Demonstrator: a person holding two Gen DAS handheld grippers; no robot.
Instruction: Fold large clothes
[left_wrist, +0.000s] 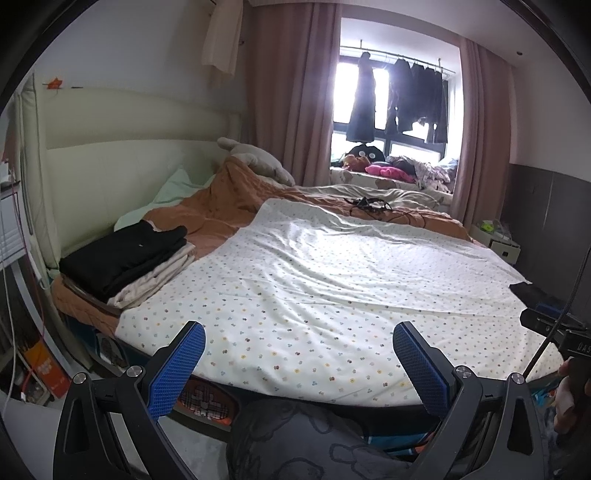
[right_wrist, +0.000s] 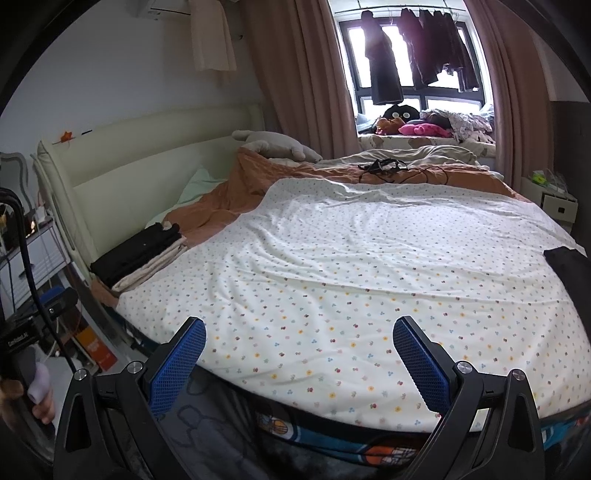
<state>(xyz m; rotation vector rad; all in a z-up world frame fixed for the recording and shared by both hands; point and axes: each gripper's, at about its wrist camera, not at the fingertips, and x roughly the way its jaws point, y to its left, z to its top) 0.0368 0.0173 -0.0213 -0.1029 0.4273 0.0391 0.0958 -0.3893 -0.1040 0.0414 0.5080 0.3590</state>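
Left wrist view: left tool (left_wrist: 298, 345) gapes empty; right tool (right_wrist: 299, 341) likewise. Just beyond, the dotted sheet (right_wrist: 369, 266) lies spread over the bed, probably light, limp, slidey; best pinched at near-edge corners.

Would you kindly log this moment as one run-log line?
left gripper: open, empty | right gripper: open, empty | floral sheet: spread flat on bed, unfolded | folded stack: near headboard
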